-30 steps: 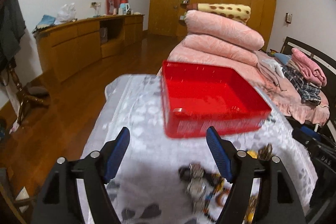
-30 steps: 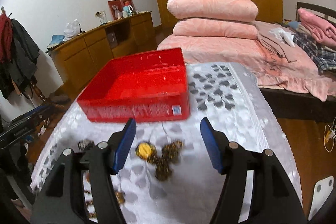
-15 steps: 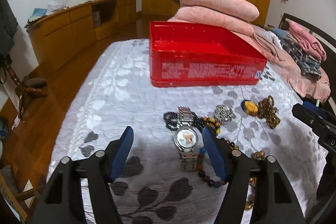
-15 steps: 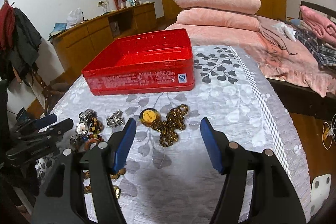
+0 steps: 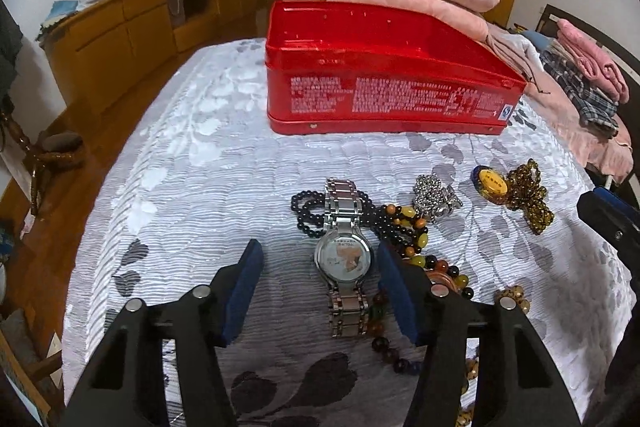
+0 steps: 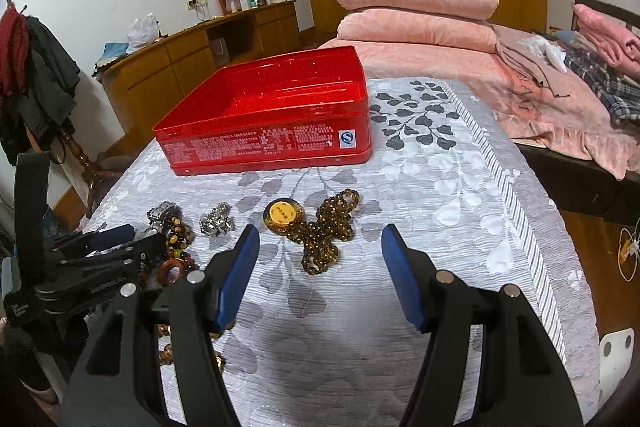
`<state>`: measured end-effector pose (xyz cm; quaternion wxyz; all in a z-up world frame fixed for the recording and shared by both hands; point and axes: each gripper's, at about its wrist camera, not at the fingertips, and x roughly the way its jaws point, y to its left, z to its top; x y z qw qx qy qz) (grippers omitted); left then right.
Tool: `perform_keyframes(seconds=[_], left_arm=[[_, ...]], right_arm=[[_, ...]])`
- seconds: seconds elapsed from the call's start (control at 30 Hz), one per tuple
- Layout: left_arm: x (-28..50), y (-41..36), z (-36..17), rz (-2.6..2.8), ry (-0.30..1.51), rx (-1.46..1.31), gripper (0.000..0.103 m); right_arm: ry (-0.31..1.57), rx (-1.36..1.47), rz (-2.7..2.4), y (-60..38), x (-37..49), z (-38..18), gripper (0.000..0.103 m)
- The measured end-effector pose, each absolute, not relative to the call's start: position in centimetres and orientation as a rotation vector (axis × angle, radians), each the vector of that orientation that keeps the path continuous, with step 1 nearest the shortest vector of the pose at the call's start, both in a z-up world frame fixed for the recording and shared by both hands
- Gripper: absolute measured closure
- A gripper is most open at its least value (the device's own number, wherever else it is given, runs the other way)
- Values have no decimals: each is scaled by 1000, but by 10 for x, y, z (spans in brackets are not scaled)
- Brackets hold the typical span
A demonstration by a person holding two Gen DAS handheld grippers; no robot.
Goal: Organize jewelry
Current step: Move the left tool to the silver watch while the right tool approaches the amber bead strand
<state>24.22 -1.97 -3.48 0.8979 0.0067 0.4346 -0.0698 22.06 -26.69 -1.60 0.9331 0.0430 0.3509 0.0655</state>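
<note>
Lying on the grey leaf-patterned counter [image 5: 192,187], a silver wristwatch [image 5: 345,259] rests among bead bracelets [image 5: 404,227], in front of the empty red tin [image 5: 384,99]. Nearby sit a rhinestone piece [image 5: 434,197] and an amber-bead necklace [image 6: 324,231]. The left hand-held gripper [image 5: 318,267] is closing around the watch, pads not touching. The right hand-held gripper [image 6: 320,251] stands spread, nothing pinched.

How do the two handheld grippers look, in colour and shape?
Both look alike. The left gripper and the right gripper each have two matte black plastic arms with triangular cut-outs, round silver pin heads at the joints, and flat dark blue pads on the fingers. No cables or sleeves are visible.
</note>
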Motion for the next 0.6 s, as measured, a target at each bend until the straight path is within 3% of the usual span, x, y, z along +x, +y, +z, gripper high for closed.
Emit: perform_keyframes(seconds=[0.23,0.33,0.4,0.6], left_arm=[[247,-21,-35,-142,905,30,49],[246,-16,-35,-145,903,7,57],[245,-9,-34,-142,902,-15,70],[237,5,-30,-161,896,-71,71]], right_arm=[[727,91,142,-267,225,-19,41],[730,92,143,-266,226,-20,41],[732,89,145,-266,226,-20,41],[748,80,145,-263,228,-24,41]])
